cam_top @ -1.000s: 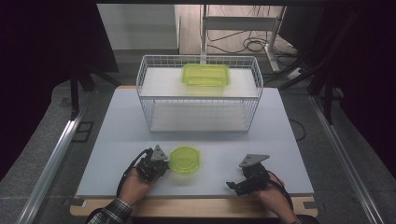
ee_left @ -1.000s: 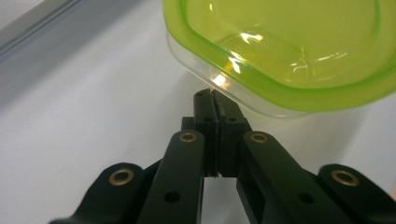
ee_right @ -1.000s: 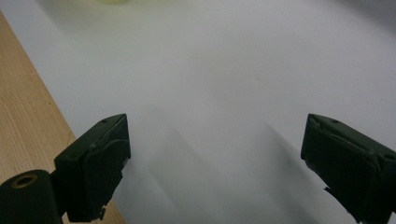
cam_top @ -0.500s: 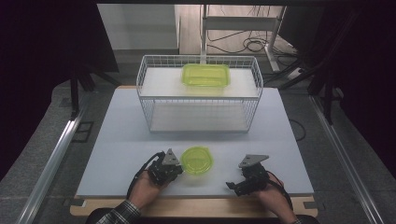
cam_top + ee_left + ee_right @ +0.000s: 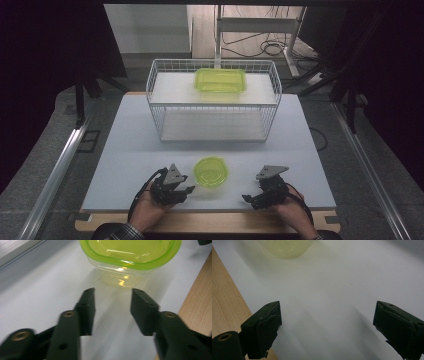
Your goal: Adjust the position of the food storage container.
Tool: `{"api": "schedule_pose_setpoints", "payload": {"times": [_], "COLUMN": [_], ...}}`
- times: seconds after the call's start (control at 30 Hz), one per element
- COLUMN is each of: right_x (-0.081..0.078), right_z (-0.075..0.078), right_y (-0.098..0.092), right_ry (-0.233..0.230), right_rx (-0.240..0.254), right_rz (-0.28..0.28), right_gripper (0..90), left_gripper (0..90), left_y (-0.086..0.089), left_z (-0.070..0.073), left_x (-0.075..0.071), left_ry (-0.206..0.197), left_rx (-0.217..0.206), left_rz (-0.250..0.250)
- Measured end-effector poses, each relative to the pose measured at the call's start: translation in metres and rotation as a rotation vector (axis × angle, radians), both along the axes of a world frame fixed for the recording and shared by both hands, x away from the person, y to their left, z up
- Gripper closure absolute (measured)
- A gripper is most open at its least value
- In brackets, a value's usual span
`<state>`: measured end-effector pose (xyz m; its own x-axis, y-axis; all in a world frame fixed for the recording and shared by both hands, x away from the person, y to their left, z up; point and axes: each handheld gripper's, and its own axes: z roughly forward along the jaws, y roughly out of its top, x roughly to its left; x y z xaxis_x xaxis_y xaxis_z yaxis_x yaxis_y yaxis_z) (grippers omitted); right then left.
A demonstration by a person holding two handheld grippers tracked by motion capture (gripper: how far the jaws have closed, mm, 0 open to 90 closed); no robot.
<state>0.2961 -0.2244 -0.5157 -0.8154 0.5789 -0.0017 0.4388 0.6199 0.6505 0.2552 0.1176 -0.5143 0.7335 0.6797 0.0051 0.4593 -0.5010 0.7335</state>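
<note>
White worktop (image 5: 150, 165) with a wooden front edge carries a round translucent green plastic bowl (image 5: 211, 171), lying free just ahead of the left tool (image 5: 186, 190), whose jaws have just been opening with nothing between them. Right tool (image 5: 248, 198) gapes wide, resting level, empty.

Translucent lime-green bowl (image 5: 211, 171), matching green container (image 5: 220, 80), white wire basket (image 5: 159, 107), pale grey-white table (image 5: 125, 150), black grippers.
</note>
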Motion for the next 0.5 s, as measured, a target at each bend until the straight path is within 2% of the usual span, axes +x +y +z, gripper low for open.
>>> {"api": "schedule_pose_setpoints", "payload": {"times": [0.27,0.5], "right_x": [0.000,0.000], "right_z": [-0.001,-0.001], "right_y": [0.000,0.000], "right_ry": [-0.001,-0.001], "right_rx": [0.002,0.009], "right_rz": [0.003,0.000], "right_gripper": [8.3,8.1], "left_gripper": [20.4,12.0], "left_y": [0.010,0.016], "left_z": [0.000,-0.002], "left_x": [-0.011,-0.021], "left_ry": [-0.024,-0.035], "left_rx": [-0.006,0.046], "left_rz": [0.045,0.061]}}
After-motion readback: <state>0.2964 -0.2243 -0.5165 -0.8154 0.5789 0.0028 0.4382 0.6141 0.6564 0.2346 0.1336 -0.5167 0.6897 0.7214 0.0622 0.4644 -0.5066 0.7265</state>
